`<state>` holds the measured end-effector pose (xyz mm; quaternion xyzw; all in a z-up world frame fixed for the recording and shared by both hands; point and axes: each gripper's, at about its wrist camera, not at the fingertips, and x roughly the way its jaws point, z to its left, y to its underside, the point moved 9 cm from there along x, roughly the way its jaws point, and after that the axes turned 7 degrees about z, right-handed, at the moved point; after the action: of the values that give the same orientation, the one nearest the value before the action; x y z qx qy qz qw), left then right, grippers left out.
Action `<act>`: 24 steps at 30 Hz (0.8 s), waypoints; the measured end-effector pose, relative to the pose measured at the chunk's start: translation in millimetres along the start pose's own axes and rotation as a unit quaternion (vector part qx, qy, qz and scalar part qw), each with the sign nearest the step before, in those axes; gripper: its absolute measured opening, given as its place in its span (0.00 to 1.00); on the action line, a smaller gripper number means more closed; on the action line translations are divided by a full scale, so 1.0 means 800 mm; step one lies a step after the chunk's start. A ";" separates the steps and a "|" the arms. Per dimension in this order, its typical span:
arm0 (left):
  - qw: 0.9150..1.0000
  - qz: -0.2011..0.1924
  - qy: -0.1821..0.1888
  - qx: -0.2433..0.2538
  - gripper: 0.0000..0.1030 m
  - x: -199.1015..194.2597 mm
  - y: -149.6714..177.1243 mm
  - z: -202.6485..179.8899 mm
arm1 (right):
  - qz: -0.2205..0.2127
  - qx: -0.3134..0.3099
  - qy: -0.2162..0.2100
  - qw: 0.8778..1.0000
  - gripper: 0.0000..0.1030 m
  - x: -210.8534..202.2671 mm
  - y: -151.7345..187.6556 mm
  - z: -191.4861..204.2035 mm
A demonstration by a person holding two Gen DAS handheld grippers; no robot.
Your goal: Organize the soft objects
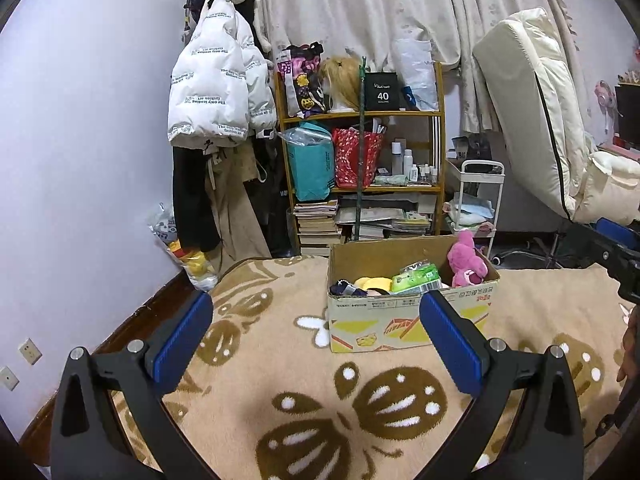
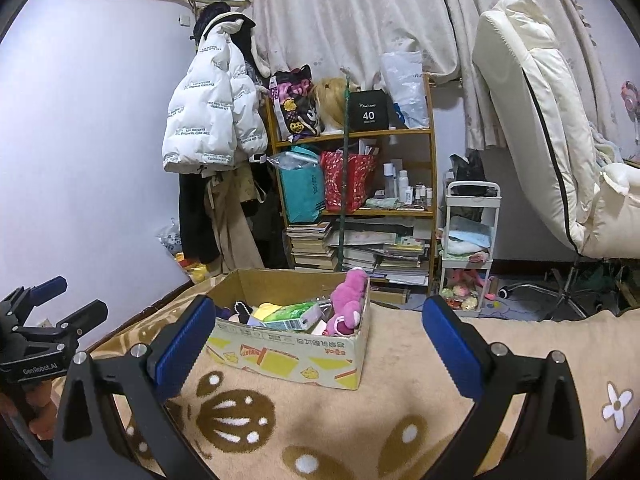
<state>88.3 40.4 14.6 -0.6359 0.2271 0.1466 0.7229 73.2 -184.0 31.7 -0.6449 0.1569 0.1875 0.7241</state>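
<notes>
A cardboard box (image 1: 412,320) stands on the beige patterned blanket (image 1: 280,368); it also shows in the right wrist view (image 2: 292,352). Inside are a pink plush bear (image 1: 466,260) (image 2: 350,300), a green tissue pack (image 1: 416,278) (image 2: 294,314), a yellow soft item (image 1: 370,282) and a dark one (image 1: 346,289). My left gripper (image 1: 316,304) is open and empty, just short of the box. My right gripper (image 2: 320,308) is open and empty, in front of the box. Each gripper shows at the other view's edge.
A wooden shelf (image 1: 360,168) with bags, bottles and books stands behind the bed. A white puffer jacket (image 1: 216,88) hangs on the left wall. A white cart (image 2: 468,248) and a cream chair (image 2: 560,140) stand to the right.
</notes>
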 end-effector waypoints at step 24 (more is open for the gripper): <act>1.000 0.019 0.001 -0.004 0.99 0.042 0.008 -0.010 | 0.021 -0.001 0.004 1.000 1.00 0.037 0.011 -0.013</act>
<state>112.6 30.8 -8.6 -0.6344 0.2393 0.1605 0.7173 94.9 -191.6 8.8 -0.6427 0.1731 0.1997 0.7191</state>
